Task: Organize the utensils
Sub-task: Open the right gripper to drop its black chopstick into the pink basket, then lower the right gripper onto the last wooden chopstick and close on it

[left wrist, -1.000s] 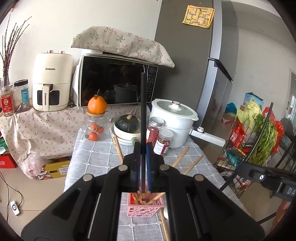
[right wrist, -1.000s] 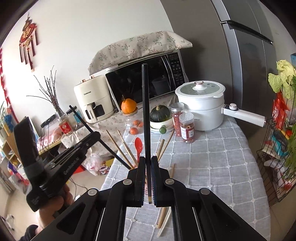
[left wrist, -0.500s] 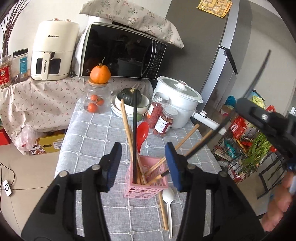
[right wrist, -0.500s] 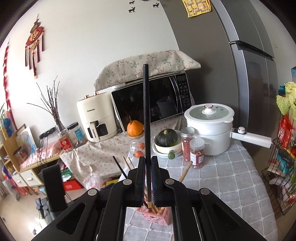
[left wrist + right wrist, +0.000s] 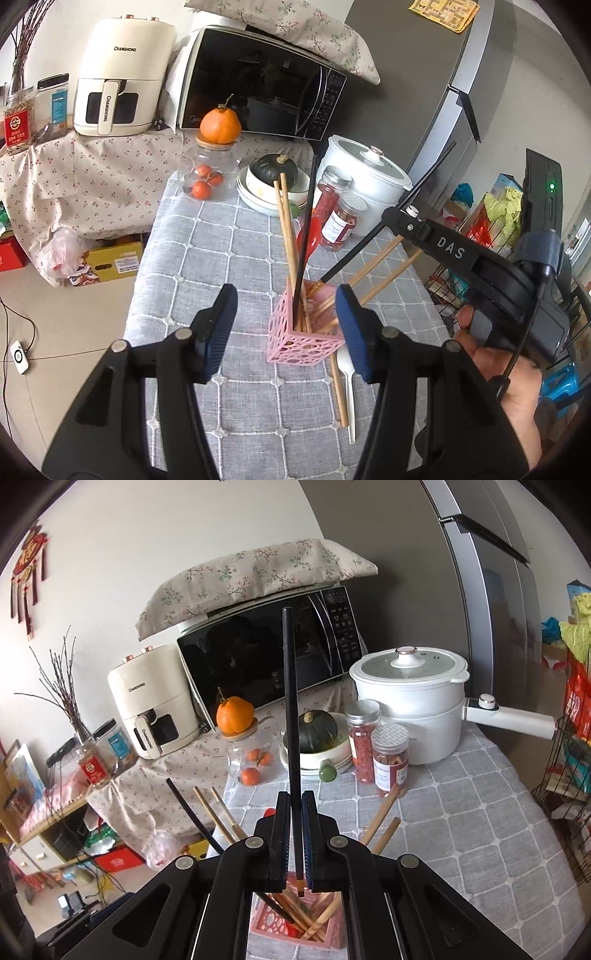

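Note:
A pink perforated holder point(image 5: 295, 341) stands on the grey checked tablecloth and holds several wooden chopsticks point(image 5: 286, 236), a black chopstick point(image 5: 304, 236) and a red spoon point(image 5: 314, 236). My left gripper point(image 5: 286, 328) is open and empty, its jaws on either side of the holder, nearer the camera. My right gripper point(image 5: 294, 843) is shut on a second black chopstick point(image 5: 290, 701), held upright with its tip just above the holder point(image 5: 295, 928). That chopstick point(image 5: 369, 240) also shows slanting in the left wrist view.
A white spoon point(image 5: 349, 384) and a wooden chopstick point(image 5: 340, 387) lie on the cloth beside the holder. Two spice jars point(image 5: 338, 218), a bowl with a squash point(image 5: 275, 177), a glass jar of oranges point(image 5: 208, 173) and a white cooker point(image 5: 365, 181) stand behind. A wire rack point(image 5: 569, 775) is at right.
My left gripper let go of its black chopstick into the holder, opened wide and drew back. My right gripper came over the holder with its chopstick.

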Demonstrator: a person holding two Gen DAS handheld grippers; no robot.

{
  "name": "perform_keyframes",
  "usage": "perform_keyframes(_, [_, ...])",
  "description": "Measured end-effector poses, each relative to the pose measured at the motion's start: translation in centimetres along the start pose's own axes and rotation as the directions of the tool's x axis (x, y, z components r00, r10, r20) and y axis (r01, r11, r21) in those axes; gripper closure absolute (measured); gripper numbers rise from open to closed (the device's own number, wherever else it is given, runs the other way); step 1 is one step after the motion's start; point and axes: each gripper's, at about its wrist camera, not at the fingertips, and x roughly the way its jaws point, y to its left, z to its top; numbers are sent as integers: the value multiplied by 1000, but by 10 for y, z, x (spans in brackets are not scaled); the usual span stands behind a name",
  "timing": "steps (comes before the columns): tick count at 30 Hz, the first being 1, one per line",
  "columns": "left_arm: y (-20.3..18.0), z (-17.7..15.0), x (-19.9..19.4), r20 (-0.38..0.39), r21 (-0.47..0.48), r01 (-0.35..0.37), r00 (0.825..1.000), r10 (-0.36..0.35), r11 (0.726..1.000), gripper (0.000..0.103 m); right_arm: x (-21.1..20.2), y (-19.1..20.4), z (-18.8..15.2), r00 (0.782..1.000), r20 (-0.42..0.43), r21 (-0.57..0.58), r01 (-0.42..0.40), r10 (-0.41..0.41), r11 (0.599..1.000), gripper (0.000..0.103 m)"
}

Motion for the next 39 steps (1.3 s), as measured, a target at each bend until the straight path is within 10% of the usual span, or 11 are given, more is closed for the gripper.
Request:
perform_keyframes(4, [3, -2, 2, -17, 1, -6, 1000, 6, 1000, 45, 10, -1, -5, 998, -47, 20, -31, 32, 999, 95])
perform_keyframes(21, [-12, -36, 19, -153, 53, -41, 987, 48, 998, 19, -75, -72, 14, 999, 9, 111, -41, 40, 993, 22])
perform_keyframes(29, [-34, -65, 45, -263, 100, -38, 963, 63, 994, 18, -77, -113, -14, 990, -122, 20, 75, -72, 997, 14])
perform_keyframes(39, [-46, -86, 62, -323, 148, -43, 942, 90, 988, 18, -10, -139, -67, 910, -409, -79, 36, -66, 996, 13])
